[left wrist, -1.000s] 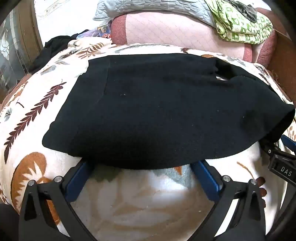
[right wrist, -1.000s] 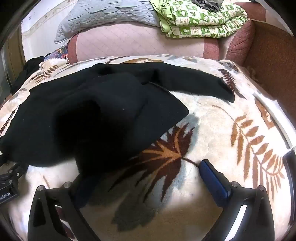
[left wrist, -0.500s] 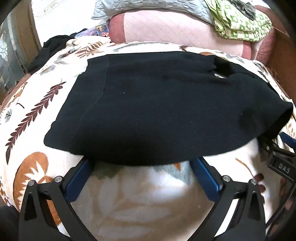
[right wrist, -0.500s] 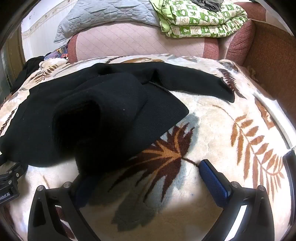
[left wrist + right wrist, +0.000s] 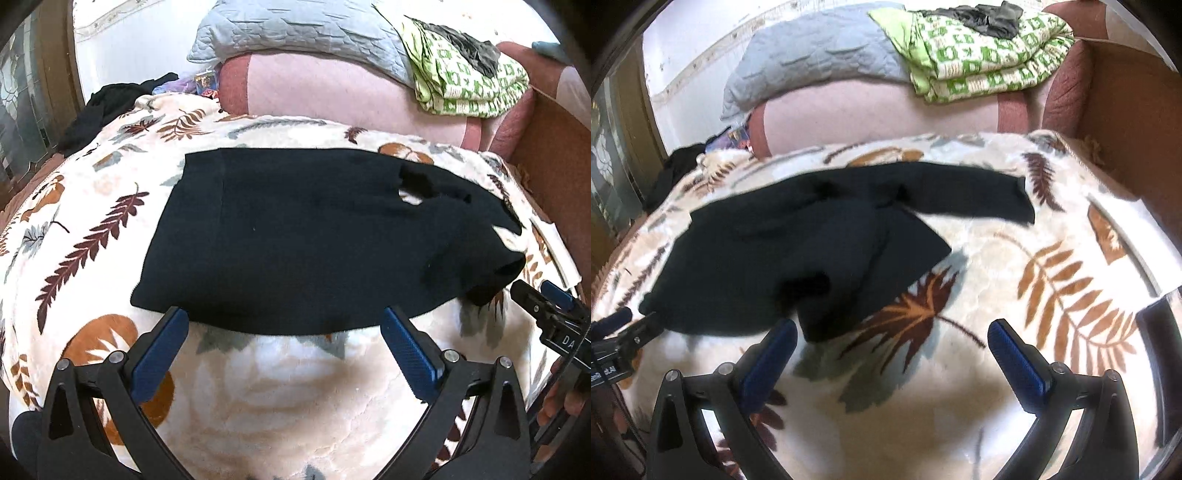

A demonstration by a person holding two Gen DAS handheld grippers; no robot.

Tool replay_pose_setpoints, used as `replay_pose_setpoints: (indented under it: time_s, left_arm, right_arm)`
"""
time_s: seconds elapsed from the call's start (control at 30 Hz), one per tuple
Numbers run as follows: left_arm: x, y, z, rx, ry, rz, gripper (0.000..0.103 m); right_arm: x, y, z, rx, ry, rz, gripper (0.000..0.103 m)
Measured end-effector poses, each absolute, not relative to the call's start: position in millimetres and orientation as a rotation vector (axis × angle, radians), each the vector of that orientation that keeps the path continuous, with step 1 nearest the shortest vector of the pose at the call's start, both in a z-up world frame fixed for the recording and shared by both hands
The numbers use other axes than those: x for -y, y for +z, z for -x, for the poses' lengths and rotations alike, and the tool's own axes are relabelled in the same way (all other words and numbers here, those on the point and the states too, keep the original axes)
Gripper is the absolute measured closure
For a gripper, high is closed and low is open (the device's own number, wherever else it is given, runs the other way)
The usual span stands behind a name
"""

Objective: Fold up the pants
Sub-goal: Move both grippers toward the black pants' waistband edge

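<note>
Black pants (image 5: 303,236) lie folded lengthwise on a leaf-patterned blanket (image 5: 92,229). In the right wrist view the pants (image 5: 798,251) show one leg end reaching right and a bunched fold at the near edge. My left gripper (image 5: 284,325) is open just short of the pants' near edge, its blue fingertips at the hem, nothing held. My right gripper (image 5: 892,339) is open too, its left pad (image 5: 775,350) beside the bunched fold, holding nothing. The right gripper (image 5: 550,310) also appears at the right edge of the left wrist view.
A pink bolster (image 5: 886,114) with a grey quilted pillow (image 5: 820,62) and a green-and-white folded quilt (image 5: 982,55) lies at the bed's far side. A brown headboard (image 5: 1134,122) stands on the right. Dark clothes (image 5: 107,107) lie at the far left.
Both grippers have pulled back and up from the pants' near edge, so their blue fingertips show free of the cloth. The pants lie where they were.
</note>
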State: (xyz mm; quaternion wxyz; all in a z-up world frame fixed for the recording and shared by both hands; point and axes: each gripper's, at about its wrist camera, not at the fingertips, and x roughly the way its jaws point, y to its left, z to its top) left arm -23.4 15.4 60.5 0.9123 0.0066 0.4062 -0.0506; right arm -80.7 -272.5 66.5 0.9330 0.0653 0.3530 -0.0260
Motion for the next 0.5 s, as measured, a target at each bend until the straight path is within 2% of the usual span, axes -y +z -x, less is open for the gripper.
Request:
replay_pose_setpoints:
  time_s: [0.27,0.5]
  left_arm:
    - [-39.8,60.1,24.2,-0.854,-0.077,0.045,0.000]
    - [-69.8,29.8,21.7,-0.927,0.010,0.159,0.000]
  right_arm:
    - [299.6,67.4,65.3,-0.772,-0.094,-0.178,0.001]
    - [322.4,66.6,49.1,-0.769,-0.095,-0.284,0.001]
